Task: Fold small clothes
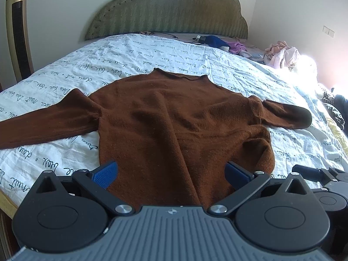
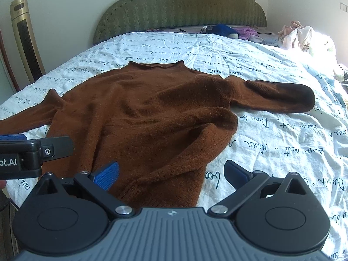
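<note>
A brown knitted sweater (image 1: 174, 117) (image 2: 143, 113) lies spread out on the bed, collar away from me and both sleeves out to the sides. Its right side is rumpled, with a fold running toward the hem. My left gripper (image 1: 171, 174) hovers open over the hem, nothing between its blue pads. My right gripper (image 2: 171, 174) is open too, above the sweater's lower right corner. In the left wrist view the right gripper (image 1: 322, 178) shows at the right edge; in the right wrist view the left gripper (image 2: 32, 150) shows at the left edge.
The bed has a white cover (image 1: 282, 148) with dark handwriting print and a green padded headboard (image 1: 169, 10). Loose clothes (image 1: 280, 56) and a blue item (image 1: 215, 41) lie near the head of the bed. A gold tower fan (image 1: 17, 28) stands at the left.
</note>
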A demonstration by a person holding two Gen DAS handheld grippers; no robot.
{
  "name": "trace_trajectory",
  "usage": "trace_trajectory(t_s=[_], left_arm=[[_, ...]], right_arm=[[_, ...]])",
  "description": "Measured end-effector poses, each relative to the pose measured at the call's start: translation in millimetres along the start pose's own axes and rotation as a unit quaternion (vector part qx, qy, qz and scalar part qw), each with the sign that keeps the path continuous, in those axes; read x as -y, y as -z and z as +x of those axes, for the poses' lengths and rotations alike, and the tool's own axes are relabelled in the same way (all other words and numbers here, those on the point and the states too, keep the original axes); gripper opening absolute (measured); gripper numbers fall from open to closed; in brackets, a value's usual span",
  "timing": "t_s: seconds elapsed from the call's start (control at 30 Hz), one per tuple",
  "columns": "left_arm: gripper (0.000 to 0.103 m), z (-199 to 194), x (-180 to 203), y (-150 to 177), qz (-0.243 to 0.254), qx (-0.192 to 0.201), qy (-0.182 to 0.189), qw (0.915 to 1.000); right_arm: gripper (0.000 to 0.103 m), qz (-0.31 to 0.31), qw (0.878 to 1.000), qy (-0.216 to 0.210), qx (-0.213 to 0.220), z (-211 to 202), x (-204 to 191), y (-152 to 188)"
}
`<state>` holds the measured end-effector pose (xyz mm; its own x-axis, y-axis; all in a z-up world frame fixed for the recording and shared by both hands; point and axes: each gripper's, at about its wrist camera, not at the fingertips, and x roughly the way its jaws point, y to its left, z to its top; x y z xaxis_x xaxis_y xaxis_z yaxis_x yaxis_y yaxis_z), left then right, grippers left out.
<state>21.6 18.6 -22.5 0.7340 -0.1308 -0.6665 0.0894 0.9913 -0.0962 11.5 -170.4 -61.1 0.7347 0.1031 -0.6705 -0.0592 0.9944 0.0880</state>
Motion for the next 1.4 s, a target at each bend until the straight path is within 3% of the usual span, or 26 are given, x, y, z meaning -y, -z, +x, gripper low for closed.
trace_trajectory(t_s=[0.67,0.87,1.0,1.03,1.1,1.2,1.27,1.33,1.4], left_arm=[[0.103,9,0,0,-0.007,-0.011,0.012,0.9998],[0.103,15,-5,3,-0.024,-0.019,0.016,0.9994],[0.103,11,-2,3,-0.008,0.002,0.004,1.0],[0.103,11,-2,2,-0.01,0.002,-0.006,0.9999],[0.103,11,-6,0,-0.024,0.001,0.009,0.9997],[0.103,12,-16,-1,-0.059,0.016,0.001,0.9982],[0.103,15,-25,-3,-0.086,0.017,0.002,0.9962],[0.103,21,-29,-7,-0.079,0.004,0.004,0.9969],[0.103,28,-30,-11,-0.059,-0.004,-0.019,0.9981]], right_arm=[[0.103,0.006,1.0,0.003,-0.004,10,7,-1],[0.103,0.018,0.999,-0.036,0.011,13,13,-1],[0.103,-0.034,0.997,-0.039,0.06,15,5,3],[0.103,-0.038,0.997,-0.046,0.042,20,4,2],[0.103,-0.029,0.998,-0.054,0.026,27,3,0],[0.103,-0.032,0.999,-0.009,0.003,35,-1,-4],[0.103,-0.032,0.999,0.012,0.01,37,-1,-6],[0.103,-0.026,0.999,0.022,0.002,41,-1,-10],[0.103,-0.023,0.999,0.035,-0.004,47,-2,-14]])
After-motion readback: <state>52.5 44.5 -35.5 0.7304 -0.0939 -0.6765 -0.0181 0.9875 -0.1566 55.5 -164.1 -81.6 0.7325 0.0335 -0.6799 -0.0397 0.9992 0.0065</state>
